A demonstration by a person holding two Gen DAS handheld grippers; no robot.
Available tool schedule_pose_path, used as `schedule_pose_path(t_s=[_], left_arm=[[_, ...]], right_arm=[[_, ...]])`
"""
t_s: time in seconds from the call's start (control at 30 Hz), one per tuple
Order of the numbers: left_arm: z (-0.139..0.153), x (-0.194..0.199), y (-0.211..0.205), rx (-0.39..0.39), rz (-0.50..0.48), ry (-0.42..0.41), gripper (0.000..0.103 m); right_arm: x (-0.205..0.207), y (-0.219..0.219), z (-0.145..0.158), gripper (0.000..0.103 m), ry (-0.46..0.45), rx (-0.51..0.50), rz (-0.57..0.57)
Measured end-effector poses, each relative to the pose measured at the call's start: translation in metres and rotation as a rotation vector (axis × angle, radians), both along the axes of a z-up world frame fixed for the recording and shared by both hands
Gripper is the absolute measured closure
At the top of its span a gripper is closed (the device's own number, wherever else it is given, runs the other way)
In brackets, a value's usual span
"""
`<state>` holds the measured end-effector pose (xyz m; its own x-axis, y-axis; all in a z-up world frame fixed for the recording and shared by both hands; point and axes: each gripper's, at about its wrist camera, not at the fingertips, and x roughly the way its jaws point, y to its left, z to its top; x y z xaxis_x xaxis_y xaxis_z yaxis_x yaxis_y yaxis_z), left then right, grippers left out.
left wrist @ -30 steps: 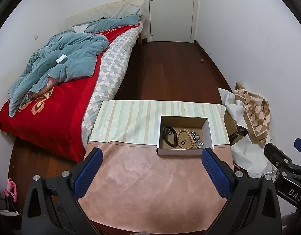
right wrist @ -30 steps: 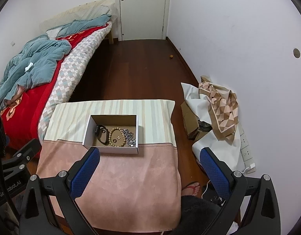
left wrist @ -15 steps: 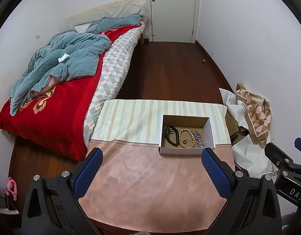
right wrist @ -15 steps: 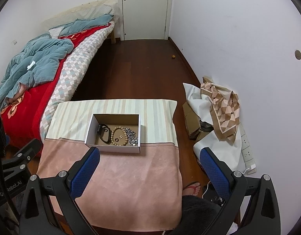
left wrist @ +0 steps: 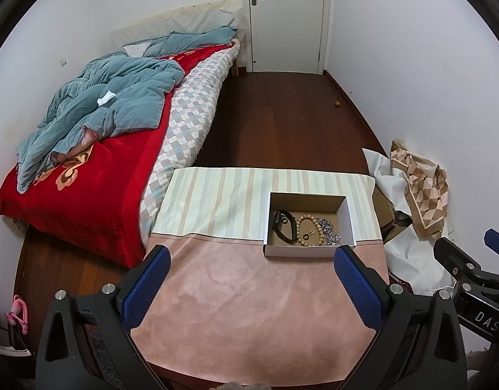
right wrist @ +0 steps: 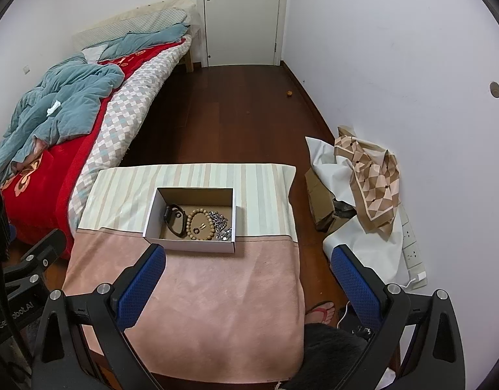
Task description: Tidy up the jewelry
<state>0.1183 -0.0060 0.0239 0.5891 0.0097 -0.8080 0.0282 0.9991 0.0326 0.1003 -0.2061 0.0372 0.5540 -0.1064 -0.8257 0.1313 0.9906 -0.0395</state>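
A white cardboard box (left wrist: 301,251) (right wrist: 187,245) sits on the cloth-covered table (left wrist: 249,295) (right wrist: 210,302). Inside lie a black band (left wrist: 284,226) (right wrist: 174,219), a wooden bead bracelet (left wrist: 309,230) (right wrist: 200,225) with small rings inside it, and a silver chain (left wrist: 329,230) (right wrist: 222,226). My left gripper (left wrist: 251,284) is open and empty, held above the table's near part, short of the box. My right gripper (right wrist: 249,281) is open and empty, above the table's near right edge. Each gripper shows at the other view's edge.
A bed (left wrist: 96,175) with a red cover and teal blanket stands left of the table. A pile of patterned cloth, white sheet and cardboard (right wrist: 363,175) lies on the floor to the right, by the wall. A foot in a sandal (right wrist: 321,313) is under the right gripper.
Both views have shifted slightly; the box sits a touch lower and nearer in frame. Both grippers stay open and empty.
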Motion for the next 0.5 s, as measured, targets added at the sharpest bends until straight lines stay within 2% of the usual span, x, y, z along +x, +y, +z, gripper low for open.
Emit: schedule_pose_path(t_s=[0.5], left_arm=[[-0.0009,-0.0008,-0.0019,0.000,0.001,0.004,0.000]], right_arm=[[-0.0007,0.0003,-0.0004,0.000,0.003,0.002,0.002]])
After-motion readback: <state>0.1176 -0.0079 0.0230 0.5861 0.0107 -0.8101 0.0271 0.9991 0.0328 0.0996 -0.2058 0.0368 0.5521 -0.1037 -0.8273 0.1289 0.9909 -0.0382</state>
